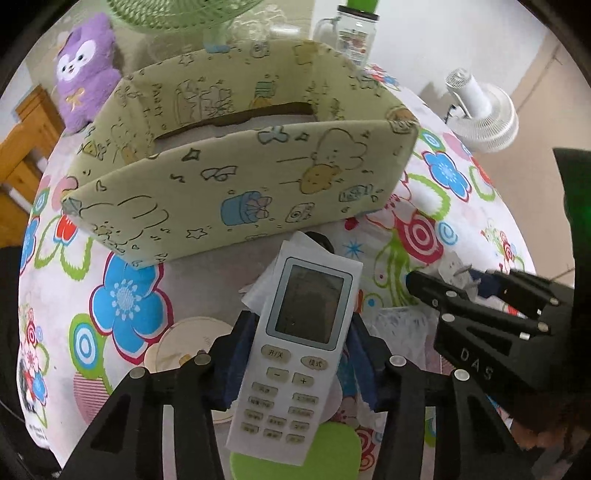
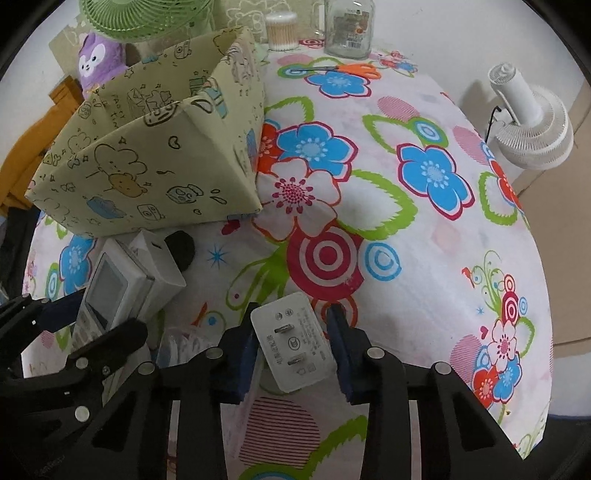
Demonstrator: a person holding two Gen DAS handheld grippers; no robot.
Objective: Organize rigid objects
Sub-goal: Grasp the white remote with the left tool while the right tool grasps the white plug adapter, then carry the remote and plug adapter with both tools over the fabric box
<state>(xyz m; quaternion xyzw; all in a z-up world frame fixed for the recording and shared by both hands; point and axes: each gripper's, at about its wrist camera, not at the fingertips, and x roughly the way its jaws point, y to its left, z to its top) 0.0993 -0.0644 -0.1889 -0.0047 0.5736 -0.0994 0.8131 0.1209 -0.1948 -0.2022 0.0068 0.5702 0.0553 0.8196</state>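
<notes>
My left gripper (image 1: 301,354) is shut on a white air-conditioner remote (image 1: 303,325); its blue pads press both long sides and the screen faces up. The remote lies over a white box (image 2: 159,258) and a black round thing (image 2: 181,247), just in front of the pale green printed fabric bin (image 1: 236,184), which stands empty as far as I can see. To the right, my right gripper (image 2: 293,343) is shut on a white plug adapter (image 2: 295,343) with its two metal prongs up, low over the flowered tablecloth (image 2: 406,240). The left gripper (image 2: 92,314) also shows at the left of the right wrist view.
A purple plush toy (image 1: 86,70), a green fan (image 1: 177,14) and a glass jar (image 1: 356,33) stand behind the bin. Orange scissors (image 2: 343,70) and a cotton-swab tub (image 2: 281,31) lie at the far edge. A white fan (image 2: 532,122) stands off the table's right. A round lid (image 1: 184,343) and a green pad (image 1: 332,454) lie under the remote.
</notes>
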